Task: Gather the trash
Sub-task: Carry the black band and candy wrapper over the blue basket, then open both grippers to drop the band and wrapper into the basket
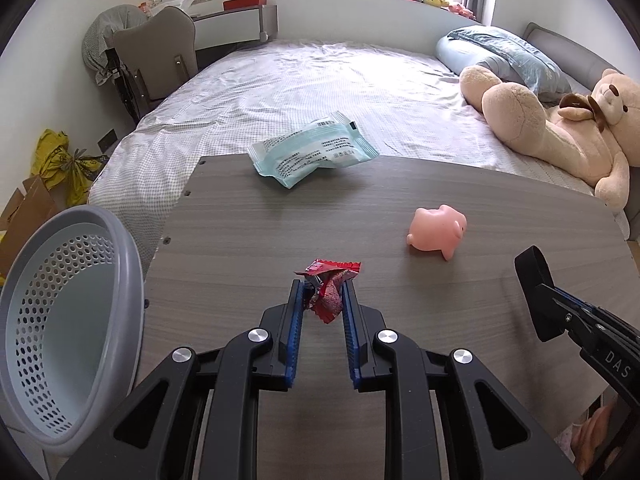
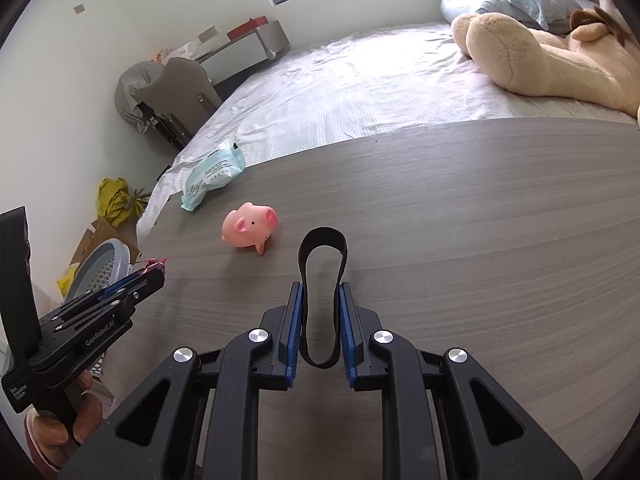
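From the left wrist view, my left gripper [image 1: 323, 294] was clamped on a crumpled red snack wrapper [image 1: 329, 289], and the wrapper seemed to be lifted a little above the grey wooden table [image 1: 360, 216]. The grey perforated basket [image 1: 60, 320] stood just beside the table's left edge, and as far as I could see inside, it was empty. So I judged the task was only at its beginning: one piece of trash was caught but not yet dropped. A light blue wipes packet [image 1: 312, 148] lay at the far edge of the table, and I believed it was the next trash to collect. The pink toy pig [image 1: 438, 230] lay on its side to the right; in my opinion it was not trash. On the right gripper [image 1: 536, 296] at the frame's edge I could read the letters "DAS". The print on the packet was too small to read.

From the right wrist view, my right gripper [image 2: 320, 320] was closed on a black elastic band [image 2: 322, 300], with the loop standing out past the fingertips above the table [image 2: 480, 220]. The pig [image 2: 250, 226] was ahead on the left, and the packet [image 2: 212, 174] farther behind it. The left gripper [image 2: 154, 274] showed "GenRobot.AI" on its side, with the red wrapper [image 2: 154, 266] at its tip and the basket [image 2: 100, 268] below it.
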Motion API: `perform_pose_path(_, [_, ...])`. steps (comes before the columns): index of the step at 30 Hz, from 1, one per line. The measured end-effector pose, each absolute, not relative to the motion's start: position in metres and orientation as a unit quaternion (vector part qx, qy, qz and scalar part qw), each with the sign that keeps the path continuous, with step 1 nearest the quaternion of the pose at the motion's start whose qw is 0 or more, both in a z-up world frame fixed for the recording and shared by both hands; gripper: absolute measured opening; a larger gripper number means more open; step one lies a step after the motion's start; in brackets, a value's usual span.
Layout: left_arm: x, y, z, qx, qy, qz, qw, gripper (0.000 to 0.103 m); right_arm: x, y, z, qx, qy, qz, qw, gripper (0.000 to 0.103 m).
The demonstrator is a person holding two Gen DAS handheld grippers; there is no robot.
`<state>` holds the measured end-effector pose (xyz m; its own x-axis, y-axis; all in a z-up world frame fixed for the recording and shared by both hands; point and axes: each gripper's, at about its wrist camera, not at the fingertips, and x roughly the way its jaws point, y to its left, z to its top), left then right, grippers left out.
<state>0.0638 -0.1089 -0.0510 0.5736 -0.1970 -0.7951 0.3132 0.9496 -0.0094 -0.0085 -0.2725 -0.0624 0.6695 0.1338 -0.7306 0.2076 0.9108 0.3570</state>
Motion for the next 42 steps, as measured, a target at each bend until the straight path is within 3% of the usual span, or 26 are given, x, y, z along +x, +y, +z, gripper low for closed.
perform_pose_path(22, [0.026, 0.025, -0.004, 0.001, 0.380, -0.082, 0.922, 0.019, 0.004, -0.126, -0.014, 0.123, 0.406, 0.093, 0.901, 0.018])
perform_pose_path(42, [0.058, 0.149, -0.024, -0.032, 0.416, 0.011, 0.909, 0.020, 0.076, 0.002, -0.019, 0.066, 0.424, 0.195, 0.882, 0.018])
